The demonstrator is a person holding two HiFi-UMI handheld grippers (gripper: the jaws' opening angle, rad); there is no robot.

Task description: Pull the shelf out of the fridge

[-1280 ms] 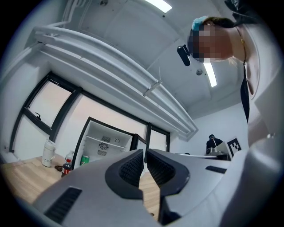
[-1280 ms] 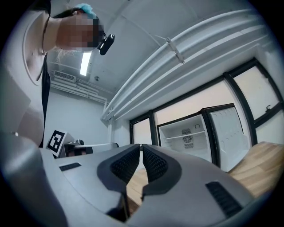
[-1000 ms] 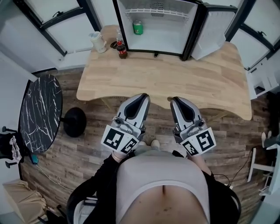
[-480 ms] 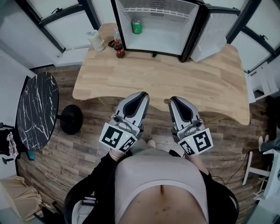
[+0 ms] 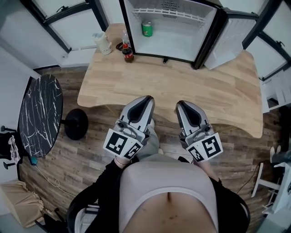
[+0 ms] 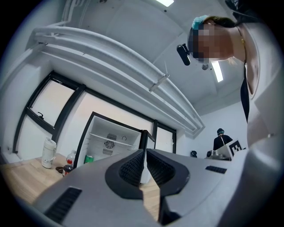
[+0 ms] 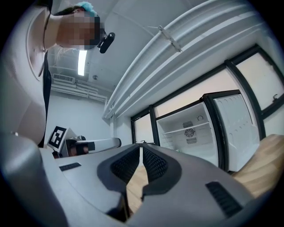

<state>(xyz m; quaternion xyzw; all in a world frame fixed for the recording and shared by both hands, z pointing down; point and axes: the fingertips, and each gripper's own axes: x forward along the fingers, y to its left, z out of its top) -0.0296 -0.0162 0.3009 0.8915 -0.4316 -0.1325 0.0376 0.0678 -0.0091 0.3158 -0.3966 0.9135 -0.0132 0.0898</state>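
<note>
Both tongs are shut tight and hold nothing. The left tongs (image 5: 148,99) and the right tongs (image 5: 182,103) sit side by side, close to the person's tummy. Their tips are at the near edge of the table (image 5: 204,86). The fridge (image 5: 173,43) stands at the far side of the table with its door (image 5: 227,38) wide open. The shelf (image 5: 169,12) is the white wire rack high up inside, still in its place. A green can (image 5: 146,29) stands below it. A bottle (image 5: 127,53) and a cup (image 5: 102,43) stand just left of the fridge. A moment ago only shoes showed between the tongs. Now a grey leg (image 5: 152,136) swings out there, so the person seems to be stepping closer. The tongs have stayed shut all the while. The shelf is still far off, so I think the job has hardly begun. The person must get near, open the tongs and take the shelf's front edge.
</note>
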